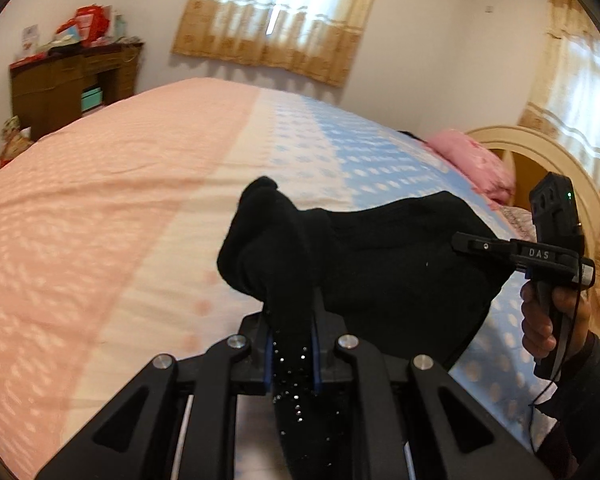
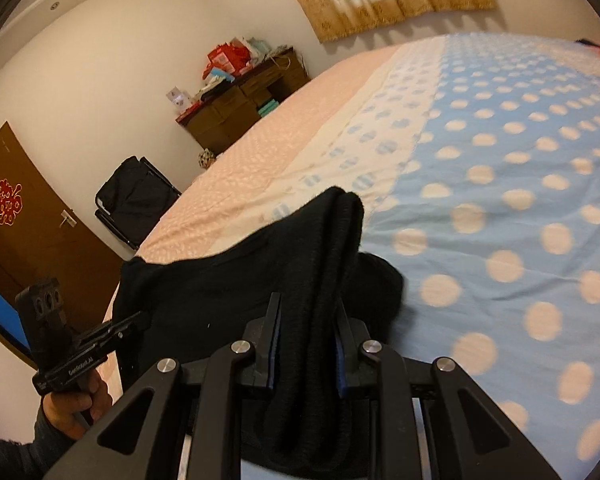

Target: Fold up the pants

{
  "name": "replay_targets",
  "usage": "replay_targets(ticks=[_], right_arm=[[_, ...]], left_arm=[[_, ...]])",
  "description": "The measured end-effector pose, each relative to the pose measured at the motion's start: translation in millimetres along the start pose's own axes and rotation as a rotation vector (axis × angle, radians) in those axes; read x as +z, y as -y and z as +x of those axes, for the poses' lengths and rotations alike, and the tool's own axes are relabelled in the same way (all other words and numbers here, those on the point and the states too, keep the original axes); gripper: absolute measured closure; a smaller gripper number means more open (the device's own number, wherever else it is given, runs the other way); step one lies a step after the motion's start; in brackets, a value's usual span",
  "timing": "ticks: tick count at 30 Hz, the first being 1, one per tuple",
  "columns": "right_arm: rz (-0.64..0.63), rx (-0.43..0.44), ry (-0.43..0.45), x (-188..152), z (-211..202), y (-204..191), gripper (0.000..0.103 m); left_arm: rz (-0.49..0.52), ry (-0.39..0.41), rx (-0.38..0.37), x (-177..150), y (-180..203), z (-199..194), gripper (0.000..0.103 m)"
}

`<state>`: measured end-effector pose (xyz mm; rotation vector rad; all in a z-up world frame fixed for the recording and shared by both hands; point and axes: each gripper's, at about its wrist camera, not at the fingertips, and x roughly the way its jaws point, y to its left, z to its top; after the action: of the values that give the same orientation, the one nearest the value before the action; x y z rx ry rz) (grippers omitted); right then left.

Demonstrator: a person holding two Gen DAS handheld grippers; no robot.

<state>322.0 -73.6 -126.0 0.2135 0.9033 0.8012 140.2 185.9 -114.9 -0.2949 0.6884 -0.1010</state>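
Left to right: the left gripper [image 1: 290, 316] has its jaws clamped on a bunched end of the black pants [image 1: 380, 264], and the right gripper [image 2: 306, 320] has its jaws clamped on a thick, layered roll of the same cloth. Each tool holds one end, so the pants hang stretched between them above the bed [image 2: 500, 200], probably so that they can be carried and laid flat for a fold. A hand [image 1: 548, 320] grasps the right tool's handle at the frame edge. The pants are a soft, dark knit, sagging in the middle span, with small glittering specks near the left jaws. They are lifted near the bed's front edge, over the pink, cream and blue dotted cover.
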Motion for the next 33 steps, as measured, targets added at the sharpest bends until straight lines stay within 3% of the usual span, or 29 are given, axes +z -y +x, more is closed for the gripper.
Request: replay_targets(ticks=[7,13,16,27,30,33], right_arm=[[0.023,-0.024,-0.047,-6,11,17,0.082],[0.093,-0.050,-0.060,-10,9,43,0.082],[0.082,-0.061,-0.064,-10,11,42,0.082],[0.076,-0.104,-0.074,-12,16,46,0.078],[0.068,-0.119,-0.073,-12,17,46,0.074],[0.052,-0.193,-0.065,-13,14,46,0.050]], left_arm=[[0.028,-0.051,0.042,-17,5,22,0.088],[0.045,-0.071,0.069,-15,8,36,0.064],[0.038,-0.082,0.078,-19,3,35,0.061],[-0.021,-0.084,0.131,-23,-11,29,0.033],[-0.027,-0.084,0.133,-24,-13,29,0.032],[-0.019,-0.083,0.156,-23,-12,28,0.027]])
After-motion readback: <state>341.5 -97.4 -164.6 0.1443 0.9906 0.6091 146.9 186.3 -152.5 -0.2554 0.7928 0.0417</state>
